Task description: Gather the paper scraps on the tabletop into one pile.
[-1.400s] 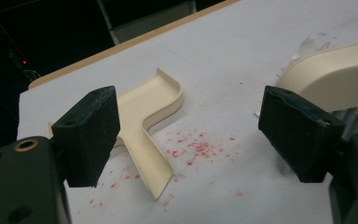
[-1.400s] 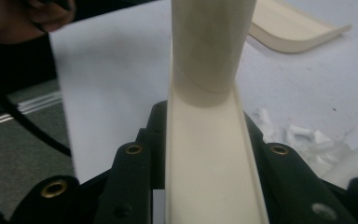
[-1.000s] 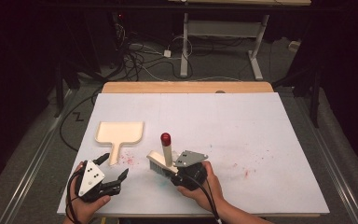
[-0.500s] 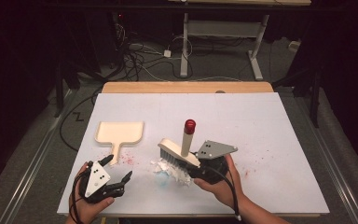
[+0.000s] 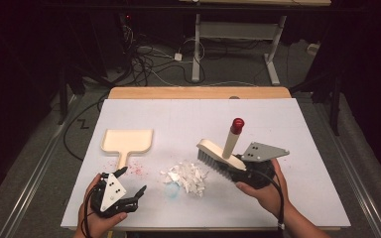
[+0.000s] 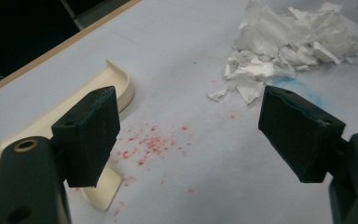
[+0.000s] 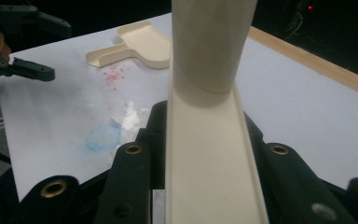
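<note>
A cream brush (image 5: 219, 154) is clamped in the right gripper (image 5: 250, 173) right of the paper scraps (image 5: 187, 177), while the left gripper (image 5: 129, 184) is held wide open and empty near the dustpan (image 5: 127, 141)

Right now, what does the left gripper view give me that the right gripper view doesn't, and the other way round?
Left gripper view alone: the left gripper with jaws standing wide open and nothing between them, and the full heap of torn paper.

Right gripper view alone: the right gripper shut on the brush, and the wooden table edge.

Both: the cream dustpan, the red crumbs, the blue smudge.
</note>
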{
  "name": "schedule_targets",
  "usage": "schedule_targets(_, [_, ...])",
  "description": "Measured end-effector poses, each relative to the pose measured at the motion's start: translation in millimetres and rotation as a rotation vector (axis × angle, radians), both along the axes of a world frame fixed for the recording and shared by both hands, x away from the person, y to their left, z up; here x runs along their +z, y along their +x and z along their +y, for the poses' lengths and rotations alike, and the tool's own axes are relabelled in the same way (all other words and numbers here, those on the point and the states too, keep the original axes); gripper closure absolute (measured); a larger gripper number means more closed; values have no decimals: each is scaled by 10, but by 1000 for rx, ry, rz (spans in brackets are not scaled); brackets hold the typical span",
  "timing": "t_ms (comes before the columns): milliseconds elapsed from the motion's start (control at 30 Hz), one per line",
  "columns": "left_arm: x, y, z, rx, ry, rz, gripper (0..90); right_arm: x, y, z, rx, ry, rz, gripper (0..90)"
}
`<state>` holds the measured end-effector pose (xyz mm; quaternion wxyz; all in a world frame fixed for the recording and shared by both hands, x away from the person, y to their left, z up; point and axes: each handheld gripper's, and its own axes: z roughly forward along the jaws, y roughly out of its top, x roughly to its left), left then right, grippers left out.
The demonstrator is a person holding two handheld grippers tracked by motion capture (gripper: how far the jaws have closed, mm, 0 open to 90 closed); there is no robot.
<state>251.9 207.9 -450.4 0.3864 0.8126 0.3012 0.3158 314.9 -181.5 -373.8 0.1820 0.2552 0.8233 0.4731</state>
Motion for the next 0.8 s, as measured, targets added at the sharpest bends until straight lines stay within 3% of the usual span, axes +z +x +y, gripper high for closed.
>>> schedule_targets(533, [-70, 7, -163, -45, 49, 49, 188, 7, -18, -608, -29, -72, 14, 684])
schedule_targets(800, [-92, 18, -157, -46, 51, 57, 189, -23, -82, -808, 12, -135, 76, 683])
